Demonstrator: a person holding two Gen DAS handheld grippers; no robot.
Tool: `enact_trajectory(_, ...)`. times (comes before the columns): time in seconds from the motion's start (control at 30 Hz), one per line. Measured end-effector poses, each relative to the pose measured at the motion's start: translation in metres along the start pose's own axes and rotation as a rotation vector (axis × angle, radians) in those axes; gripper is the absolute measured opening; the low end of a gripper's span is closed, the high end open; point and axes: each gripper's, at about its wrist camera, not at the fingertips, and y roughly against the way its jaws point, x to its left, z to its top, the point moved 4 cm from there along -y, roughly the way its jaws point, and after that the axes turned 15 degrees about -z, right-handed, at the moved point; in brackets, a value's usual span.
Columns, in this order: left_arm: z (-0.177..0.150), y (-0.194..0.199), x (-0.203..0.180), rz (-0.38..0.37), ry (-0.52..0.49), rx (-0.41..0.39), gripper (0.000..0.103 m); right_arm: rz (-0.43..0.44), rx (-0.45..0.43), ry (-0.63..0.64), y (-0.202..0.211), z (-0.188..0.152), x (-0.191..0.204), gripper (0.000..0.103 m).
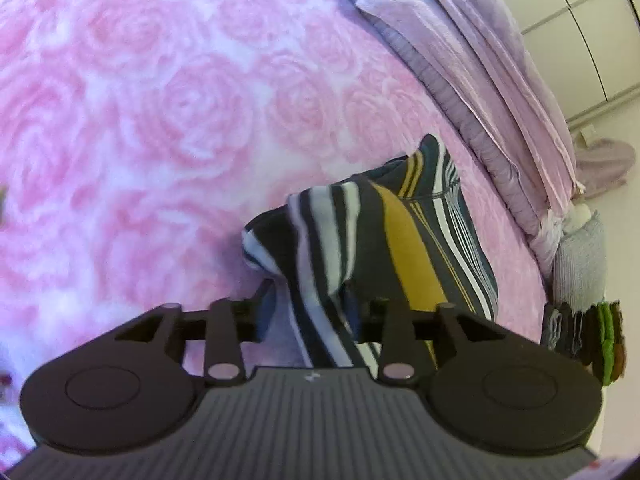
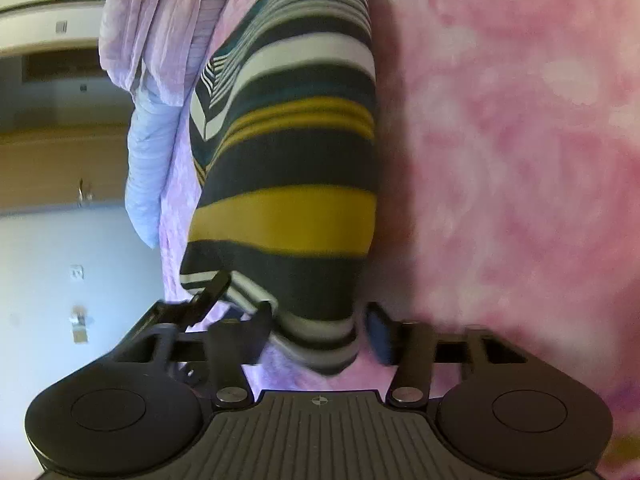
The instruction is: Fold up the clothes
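A garment (image 1: 400, 240) striped in dark teal, white and mustard is lifted off the pink rose-patterned blanket (image 1: 160, 120). In the left wrist view a bunched fold of it runs down between the fingers of my left gripper (image 1: 310, 300), which is shut on it. In the right wrist view the same striped garment (image 2: 288, 160) stretches away from me, taut and slightly blurred. Its banded hem is pinched in my right gripper (image 2: 320, 324). The pink blanket (image 2: 520, 160) lies to the right of it.
Folded lilac bedding (image 1: 500, 100) runs along the bed's far edge, also seen as lilac bedding (image 2: 160, 20) in the right wrist view. A stack of folded clothes (image 1: 580, 332) sits at the right. Beyond are white cupboard doors (image 1: 592, 20) and a wall (image 2: 60, 260).
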Motion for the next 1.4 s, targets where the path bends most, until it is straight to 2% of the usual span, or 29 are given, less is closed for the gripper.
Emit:
enact_trajectory(0.07, -0.01, 0.002, 0.0, -0.012, 0.019, 0.017, 0.043, -0.016, -0.047, 0.003, 0.017, 0.025, -0.006, 0.073)
enact_trajectory(0.13, -0.028, 0.004, 0.001, -0.045, 0.073, 0.023, 0.05, -0.025, -0.111, 0.0, 0.035, 0.056, -0.016, 0.08)
enact_trajectory(0.23, -0.057, 0.001, 0.001, -0.114, 0.189, 0.01, 0.052, -0.008, -0.133, -0.043, 0.041, 0.096, -0.027, 0.082)
enact_trajectory(0.3, -0.071, -0.005, 0.001, -0.145, 0.254, -0.013, 0.052, 0.015, -0.137, -0.074, 0.03, 0.12, -0.03, 0.082)
enact_trajectory(0.4, -0.081, -0.017, 0.0, -0.162, 0.29, -0.012, 0.044, 0.072, -0.144, -0.126, 0.01, 0.149, -0.022, 0.082)
enact_trajectory(0.43, -0.08, -0.019, 0.0, -0.161, 0.283, -0.015, 0.033, 0.09, -0.148, -0.138, 0.003, 0.158, -0.019, 0.082)
enact_trajectory(0.47, -0.079, -0.02, 0.001, -0.162, 0.281, -0.019, 0.022, 0.105, -0.155, -0.142, -0.002, 0.164, -0.015, 0.08)
enact_trajectory(0.5, -0.075, -0.02, 0.003, -0.168, 0.284, -0.021, 0.02, 0.105, -0.159, -0.136, -0.007, 0.17, -0.01, 0.071)
enact_trajectory(0.53, -0.073, -0.019, 0.003, -0.172, 0.281, -0.017, 0.017, 0.095, -0.156, -0.122, -0.011, 0.173, -0.006, 0.045)
enact_trajectory(0.6, -0.065, -0.016, -0.001, -0.165, 0.23, -0.002, 0.016, 0.051, -0.168, -0.093, -0.015, 0.171, -0.001, 0.039)
enact_trajectory(0.63, -0.061, -0.014, -0.004, -0.157, 0.202, 0.007, 0.016, 0.052, -0.185, -0.08, -0.012, 0.168, 0.0, 0.034)
enact_trajectory(0.7, -0.051, -0.005, -0.004, -0.131, 0.15, 0.0, 0.015, 0.06, -0.194, -0.097, -0.007, 0.154, -0.003, 0.031)
enact_trajectory(0.87, -0.014, 0.025, 0.02, -0.048, 0.11, -0.071, 0.015, 0.057, -0.143, -0.195, -0.003, 0.086, -0.014, 0.029)
enact_trajectory(0.93, 0.003, 0.031, 0.027, -0.008, 0.047, -0.074, 0.015, 0.066, -0.104, -0.239, -0.006, 0.054, -0.015, 0.029)
enact_trajectory(1.0, 0.019, 0.028, 0.033, 0.011, 0.005, -0.041, 0.015, 0.087, -0.06, -0.286, -0.01, 0.033, -0.015, 0.031)
enact_trajectory(1.07, 0.024, 0.024, 0.033, 0.021, -0.021, 0.013, 0.017, 0.081, -0.011, -0.308, -0.01, 0.031, -0.017, 0.043)
enact_trajectory(1.17, 0.028, 0.027, 0.024, 0.031, -0.078, 0.07, 0.021, -0.031, 0.023, -0.19, 0.008, 0.053, -0.011, 0.051)
enact_trajectory(1.27, 0.042, 0.042, 0.019, 0.039, -0.085, 0.046, 0.024, -0.157, -0.016, 0.016, 0.042, 0.077, -0.005, 0.052)
enact_trajectory(1.33, 0.054, 0.049, 0.015, 0.03, -0.106, 0.011, 0.032, -0.242, -0.112, 0.162, 0.061, 0.096, 0.006, 0.052)
enact_trajectory(1.4, 0.071, 0.041, 0.009, 0.009, -0.14, -0.004, 0.037, -0.264, -0.211, 0.295, 0.069, 0.117, 0.025, 0.053)
